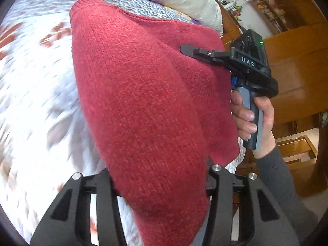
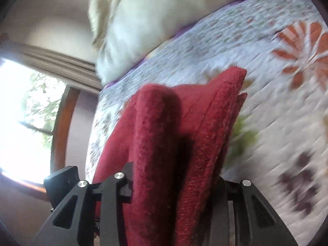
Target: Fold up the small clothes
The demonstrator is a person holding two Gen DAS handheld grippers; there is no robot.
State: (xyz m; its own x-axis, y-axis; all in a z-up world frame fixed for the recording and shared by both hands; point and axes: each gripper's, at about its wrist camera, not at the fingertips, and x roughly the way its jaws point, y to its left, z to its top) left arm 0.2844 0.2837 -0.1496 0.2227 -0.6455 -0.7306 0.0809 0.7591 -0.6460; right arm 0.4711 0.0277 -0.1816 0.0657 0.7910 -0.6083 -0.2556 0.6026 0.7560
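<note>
We hold a red knit garment (image 1: pixel 143 102) above a floral quilted bedspread (image 1: pixel 30 71), left gripper (image 1: pixel 162 201) and right gripper (image 2: pixel 174 194) each clamped on a bunch of it. A cream pillow (image 2: pixel 153 20) lies at the head; wooden shelving (image 1: pixel 287 10) right, curtained window (image 2: pixel 24 112) left.

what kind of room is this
Most likely a bedroom: a bed with a flowered quilt, a white pillow at its head, a curtained window and wooden shelves.
</note>
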